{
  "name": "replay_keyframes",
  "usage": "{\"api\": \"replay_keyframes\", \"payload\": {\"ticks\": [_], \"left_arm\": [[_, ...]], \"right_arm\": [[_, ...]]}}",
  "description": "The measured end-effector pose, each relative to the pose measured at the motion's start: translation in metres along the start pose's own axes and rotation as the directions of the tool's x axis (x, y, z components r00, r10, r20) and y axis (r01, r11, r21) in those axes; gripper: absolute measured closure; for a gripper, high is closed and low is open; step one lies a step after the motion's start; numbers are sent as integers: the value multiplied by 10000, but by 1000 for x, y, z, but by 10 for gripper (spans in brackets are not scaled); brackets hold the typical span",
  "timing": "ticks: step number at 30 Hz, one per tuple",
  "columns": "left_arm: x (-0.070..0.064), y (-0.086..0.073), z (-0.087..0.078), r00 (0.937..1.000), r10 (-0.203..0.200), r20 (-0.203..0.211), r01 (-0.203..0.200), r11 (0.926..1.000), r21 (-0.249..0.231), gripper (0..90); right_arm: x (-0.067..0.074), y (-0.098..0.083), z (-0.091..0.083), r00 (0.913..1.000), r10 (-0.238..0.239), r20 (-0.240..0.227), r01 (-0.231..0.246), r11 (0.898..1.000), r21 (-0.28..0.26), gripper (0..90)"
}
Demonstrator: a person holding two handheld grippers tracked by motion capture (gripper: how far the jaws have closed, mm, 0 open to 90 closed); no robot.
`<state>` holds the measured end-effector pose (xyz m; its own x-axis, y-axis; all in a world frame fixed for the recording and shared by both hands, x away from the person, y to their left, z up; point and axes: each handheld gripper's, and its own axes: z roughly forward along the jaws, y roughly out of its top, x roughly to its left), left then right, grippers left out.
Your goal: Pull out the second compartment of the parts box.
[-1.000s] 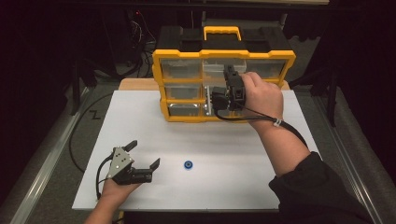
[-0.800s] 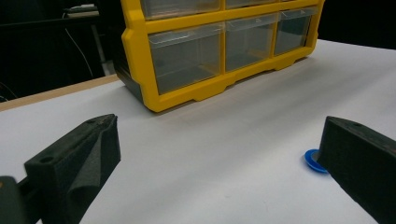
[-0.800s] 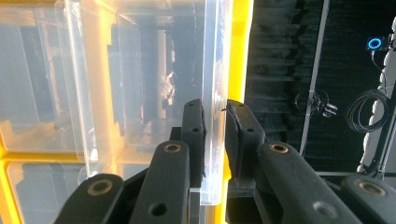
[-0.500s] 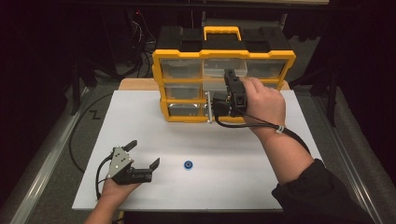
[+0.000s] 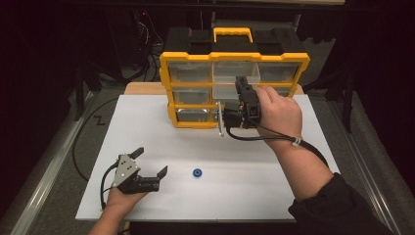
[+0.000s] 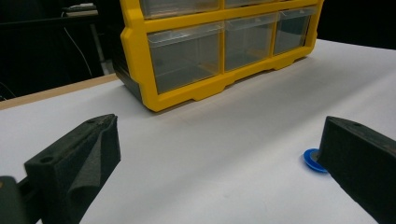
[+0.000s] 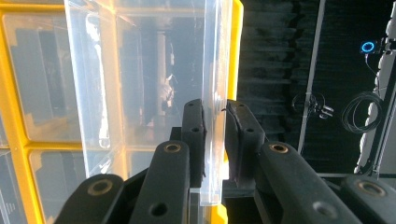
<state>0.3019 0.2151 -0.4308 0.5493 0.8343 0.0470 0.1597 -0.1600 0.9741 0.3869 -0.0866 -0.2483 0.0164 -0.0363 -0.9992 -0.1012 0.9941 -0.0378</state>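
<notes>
While clamping the clear plastic drawer (image 7: 212,93) by its front wall, pressing that thin, glossy pane between two matte black rubbery pads of the right gripper (image 7: 215,135). Sitting partly pulled out of the top row, middle slot, of the yellow organiser (image 5: 235,88), with the drawer's see-through box jutting forward of the frame in the high view (image 5: 230,81). Showing a boxy, hard-plastic cabinet with a black back, a yellow carry handle on top and rows of transparent, smooth-fronted drawers. Standing at the far edge of a flat, matte white sheet covering the bench (image 5: 147,127), with a strip of pale wood peeking out beside the cabinet.

Resting low on the near left of the sheet, the left gripper (image 5: 149,164) spreading its wedge-shaped foam-like jaws wide, pinching nothing. Lying flat on the sheet just beside it, a small round blue ring (image 5: 197,173), well apart from the cabinet.

Hiding part of that ring behind one jaw in the left gripper view (image 6: 312,160). Blurring the drawer contents through reflections, so whether anything lies inside cannot be told. Covering the drawer's front edge with the right hand (image 5: 279,110) in the high view. Fading into darkness around the bench.
</notes>
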Motion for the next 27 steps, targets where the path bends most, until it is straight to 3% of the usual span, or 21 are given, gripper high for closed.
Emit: {"api": "replay_keyframes", "payload": {"ticks": [27], "left_arm": [[0,0,0,10000,18,15,-18,10000,40,0]], "right_arm": [[3,-2,-18,9999,21,117,-19,9999,-159,805]]}}
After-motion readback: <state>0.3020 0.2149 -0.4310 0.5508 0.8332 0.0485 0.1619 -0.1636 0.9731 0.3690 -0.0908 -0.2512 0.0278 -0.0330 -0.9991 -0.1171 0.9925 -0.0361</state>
